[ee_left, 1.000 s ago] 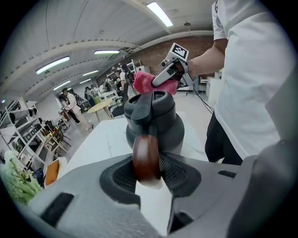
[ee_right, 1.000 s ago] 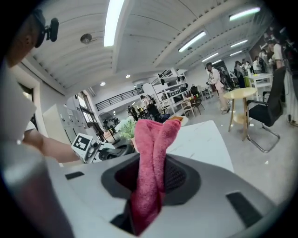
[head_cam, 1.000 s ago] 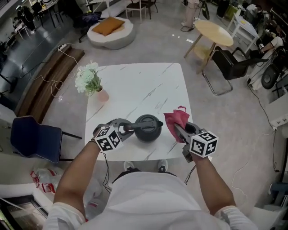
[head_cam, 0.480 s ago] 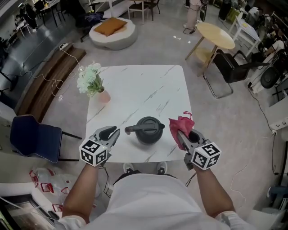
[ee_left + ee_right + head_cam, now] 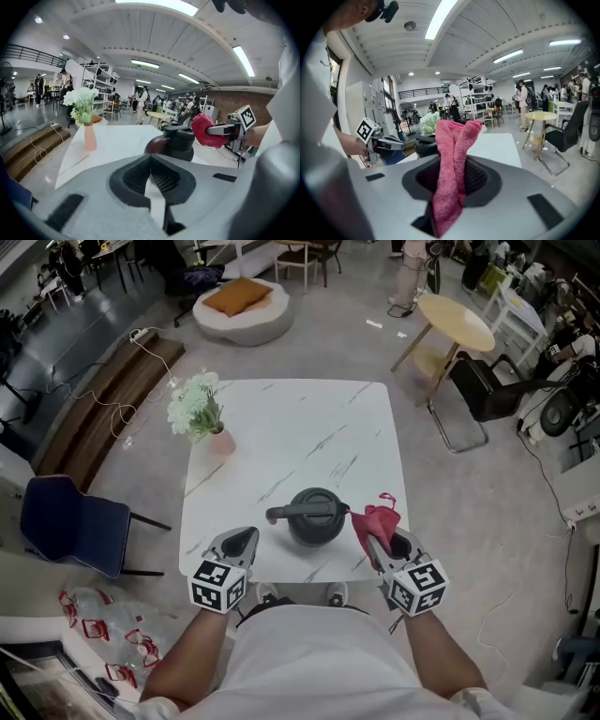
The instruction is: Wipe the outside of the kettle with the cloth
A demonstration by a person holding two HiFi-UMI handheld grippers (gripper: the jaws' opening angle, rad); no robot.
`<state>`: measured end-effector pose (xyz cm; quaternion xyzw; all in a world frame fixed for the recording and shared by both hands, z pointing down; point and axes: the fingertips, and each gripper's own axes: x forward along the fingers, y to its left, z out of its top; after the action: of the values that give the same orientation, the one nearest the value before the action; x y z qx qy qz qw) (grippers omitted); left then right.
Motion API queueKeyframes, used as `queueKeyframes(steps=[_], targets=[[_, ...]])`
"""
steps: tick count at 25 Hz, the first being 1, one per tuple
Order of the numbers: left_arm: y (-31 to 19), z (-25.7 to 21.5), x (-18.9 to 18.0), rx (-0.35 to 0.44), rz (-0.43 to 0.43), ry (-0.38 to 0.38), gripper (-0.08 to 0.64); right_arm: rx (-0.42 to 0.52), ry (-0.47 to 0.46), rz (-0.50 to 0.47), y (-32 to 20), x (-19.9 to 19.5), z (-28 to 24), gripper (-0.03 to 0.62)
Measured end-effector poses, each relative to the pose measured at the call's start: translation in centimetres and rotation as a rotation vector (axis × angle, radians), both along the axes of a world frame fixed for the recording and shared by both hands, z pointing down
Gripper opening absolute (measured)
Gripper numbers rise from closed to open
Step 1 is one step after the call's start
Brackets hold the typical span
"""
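Observation:
A dark grey kettle [image 5: 314,516] stands near the front edge of the white marble table [image 5: 291,432], its handle [image 5: 279,514] pointing left. My left gripper [image 5: 249,536] sits left of the kettle, apart from the handle. Its jaws have just been closing and now meet with nothing between them. In the left gripper view the kettle [image 5: 176,143] lies ahead beyond the left gripper [image 5: 151,164]. My right gripper [image 5: 375,542] is shut on a pink cloth [image 5: 375,519] just right of the kettle. The cloth [image 5: 452,159] stands up between the pads of the right gripper [image 5: 451,185].
A pink vase of white flowers [image 5: 199,411] stands at the table's far left. A blue chair [image 5: 70,526] is left of the table. A round yellow table [image 5: 456,322] and a black chair [image 5: 483,390] are on the floor to the right.
My left gripper has left the kettle's handle, drawn back toward the near left table edge, rolled over and shut. The right gripper with the cloth has pulled back slightly.

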<state>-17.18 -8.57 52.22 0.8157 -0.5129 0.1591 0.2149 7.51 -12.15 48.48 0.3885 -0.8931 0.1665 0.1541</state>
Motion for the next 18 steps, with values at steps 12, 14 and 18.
queueKeyframes(steps=[12,14,18], targets=[[-0.7,-0.8,1.9,0.007,0.056,0.009,0.000,-0.060,-0.038,0.018,0.5,0.4,1.2,0.107],[-0.7,-0.9,2.0,0.009,0.062,0.007,0.000,-0.063,-0.046,0.020,0.6,0.3,1.3,0.107],[-0.7,-0.9,2.2,0.014,0.070,0.006,0.000,-0.062,-0.047,0.019,0.8,0.3,1.5,0.107]])
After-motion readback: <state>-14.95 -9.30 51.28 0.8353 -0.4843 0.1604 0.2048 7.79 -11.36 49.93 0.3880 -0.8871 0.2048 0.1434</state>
